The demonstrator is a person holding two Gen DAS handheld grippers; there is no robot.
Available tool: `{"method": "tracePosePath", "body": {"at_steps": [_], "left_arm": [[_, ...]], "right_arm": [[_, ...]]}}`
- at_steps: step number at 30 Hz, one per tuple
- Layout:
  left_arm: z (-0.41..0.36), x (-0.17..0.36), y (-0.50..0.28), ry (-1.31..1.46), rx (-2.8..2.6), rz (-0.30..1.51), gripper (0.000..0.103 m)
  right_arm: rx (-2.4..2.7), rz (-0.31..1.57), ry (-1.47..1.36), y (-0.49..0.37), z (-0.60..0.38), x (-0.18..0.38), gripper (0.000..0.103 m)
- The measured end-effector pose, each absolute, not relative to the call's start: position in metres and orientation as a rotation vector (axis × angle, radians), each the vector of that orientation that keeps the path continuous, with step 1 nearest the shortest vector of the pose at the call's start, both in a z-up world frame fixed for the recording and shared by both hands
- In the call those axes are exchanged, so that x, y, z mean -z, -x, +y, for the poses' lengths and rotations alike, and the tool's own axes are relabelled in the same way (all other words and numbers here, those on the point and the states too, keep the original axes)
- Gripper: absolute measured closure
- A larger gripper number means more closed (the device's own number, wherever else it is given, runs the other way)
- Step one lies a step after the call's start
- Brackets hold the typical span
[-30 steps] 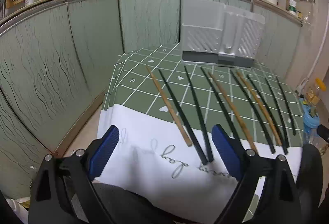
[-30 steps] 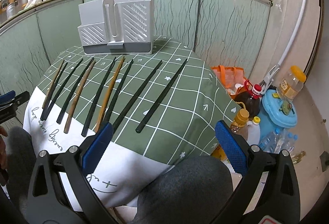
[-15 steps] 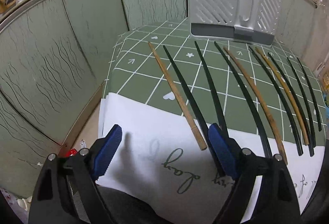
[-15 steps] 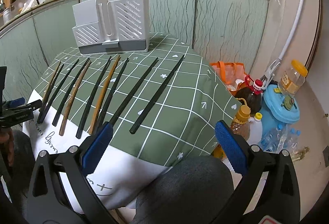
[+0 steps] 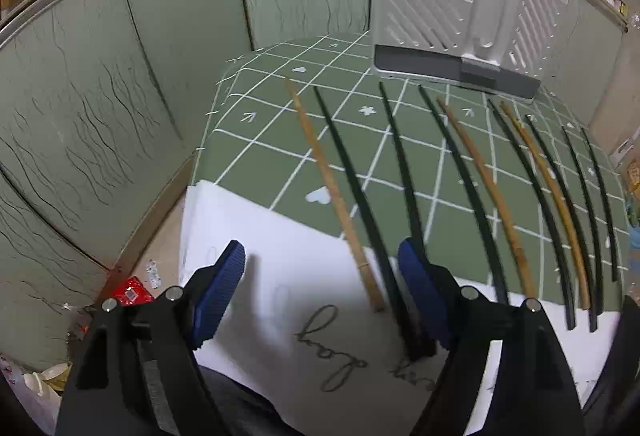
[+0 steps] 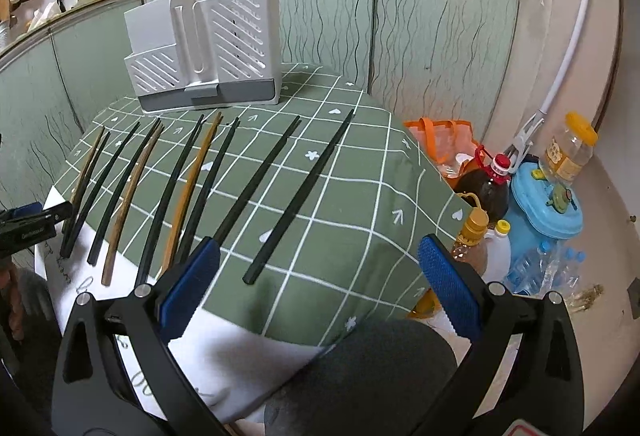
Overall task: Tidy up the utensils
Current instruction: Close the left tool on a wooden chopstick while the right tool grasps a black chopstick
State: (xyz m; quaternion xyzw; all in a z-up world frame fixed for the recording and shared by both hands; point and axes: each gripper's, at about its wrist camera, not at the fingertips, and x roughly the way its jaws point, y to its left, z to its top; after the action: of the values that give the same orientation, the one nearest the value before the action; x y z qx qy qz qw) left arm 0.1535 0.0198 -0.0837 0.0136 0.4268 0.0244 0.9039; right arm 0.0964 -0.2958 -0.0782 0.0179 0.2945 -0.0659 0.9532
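Several black and wooden chopsticks lie side by side on a green checked tablecloth [image 5: 260, 164]. The leftmost wooden chopstick [image 5: 332, 192] and a black chopstick [image 5: 356, 192] end near my left gripper [image 5: 320, 288], which is open and empty just above the table's near edge. A grey utensil holder [image 5: 452, 40] stands at the back; it also shows in the right wrist view [image 6: 204, 48]. My right gripper [image 6: 320, 288] is open and empty near the front right, close to the rightmost black chopstick [image 6: 300, 200].
Green cabinet doors [image 5: 100, 96] enclose the table at left and back. Right of the table on the floor stand oil bottles [image 6: 486, 188], a blue container [image 6: 548, 208] and an orange bag [image 6: 444, 144]. The left gripper's tip [image 6: 36, 220] shows at the right view's left edge.
My left gripper has moved forward and down toward the near ends of the leftmost chopsticks. My right gripper has moved slightly closer to the table. Both stay open.
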Motion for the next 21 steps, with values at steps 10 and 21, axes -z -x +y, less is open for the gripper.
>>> {"method": "tracePosePath", "body": {"at_steps": [10,21], "left_arm": [[0.023,0.072,-0.141,0.004,-0.016,0.804,0.025],[0.037,0.085,-0.145,0.004,-0.070,0.835,0.025]], "right_arm": [[0.114,0.639,-0.109,-0.125,-0.293,0.087,0.048],[0.187,0.701,-0.082,-0.141,-0.266,0.115,0.082]]}}
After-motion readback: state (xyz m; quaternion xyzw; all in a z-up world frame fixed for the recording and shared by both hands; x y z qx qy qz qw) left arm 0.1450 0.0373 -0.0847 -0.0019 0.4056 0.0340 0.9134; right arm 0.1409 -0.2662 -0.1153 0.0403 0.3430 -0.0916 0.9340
